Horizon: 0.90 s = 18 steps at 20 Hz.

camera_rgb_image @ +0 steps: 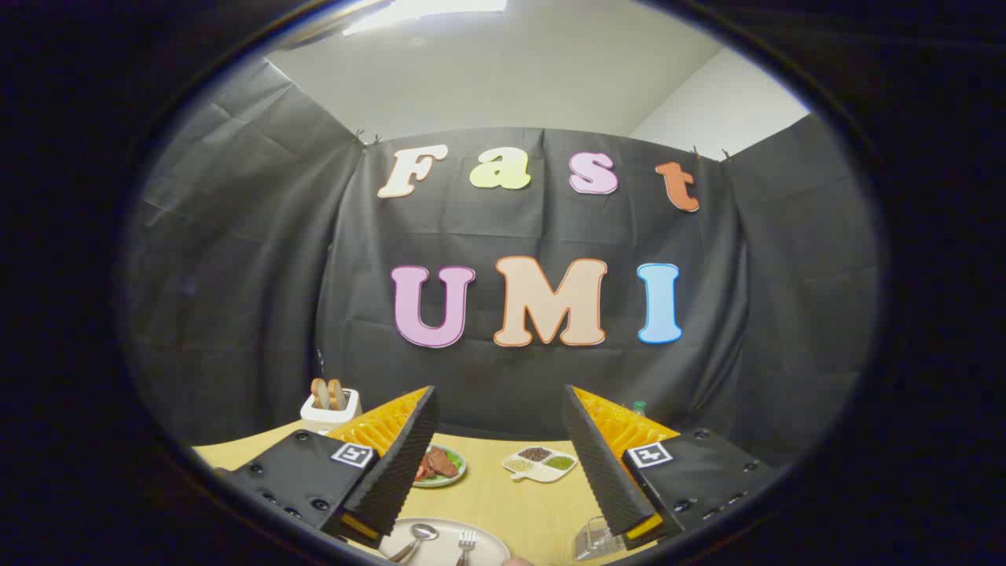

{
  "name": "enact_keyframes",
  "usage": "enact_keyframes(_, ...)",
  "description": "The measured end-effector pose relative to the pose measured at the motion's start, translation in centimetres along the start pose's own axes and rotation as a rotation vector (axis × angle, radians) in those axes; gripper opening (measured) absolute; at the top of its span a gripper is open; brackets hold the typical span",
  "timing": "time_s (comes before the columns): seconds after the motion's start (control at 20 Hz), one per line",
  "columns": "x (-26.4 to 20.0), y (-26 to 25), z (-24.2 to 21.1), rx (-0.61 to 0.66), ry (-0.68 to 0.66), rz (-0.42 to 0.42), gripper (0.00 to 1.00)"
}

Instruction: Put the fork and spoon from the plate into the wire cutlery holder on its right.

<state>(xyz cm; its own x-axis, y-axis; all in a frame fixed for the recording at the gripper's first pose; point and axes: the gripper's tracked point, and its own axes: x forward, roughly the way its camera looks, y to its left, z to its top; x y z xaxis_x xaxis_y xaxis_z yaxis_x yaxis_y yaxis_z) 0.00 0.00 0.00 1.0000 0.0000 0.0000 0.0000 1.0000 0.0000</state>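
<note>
Spoon point(419, 537) and fork point(466, 542) lie on the plate point(487, 550) between the open fingers; wire holder point(595, 540) just right.

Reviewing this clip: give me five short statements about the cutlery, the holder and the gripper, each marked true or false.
1. The gripper is open and holds nothing. True.
2. The spoon is already in the wire holder. False: it lies on the plate.
3. The fork lies on the plate beside the spoon. True.
4. The toaster is empty. False: it holds bread slices.
5. The divided dish sits beyond the gripper. True.
</note>
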Motion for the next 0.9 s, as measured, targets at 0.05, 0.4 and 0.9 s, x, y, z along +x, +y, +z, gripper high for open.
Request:
enact_keyframes(0.05,0.06,0.06,0.0,0.0,-0.001,0.001,1.0)
enact_keyframes(0.4,0.16,0.19,-0.14,0.009,0.002,0.0,1.0)
enact_keyframes(0.9,-0.38,0.05,0.05,0.022,-0.003,-0.007,1.0)
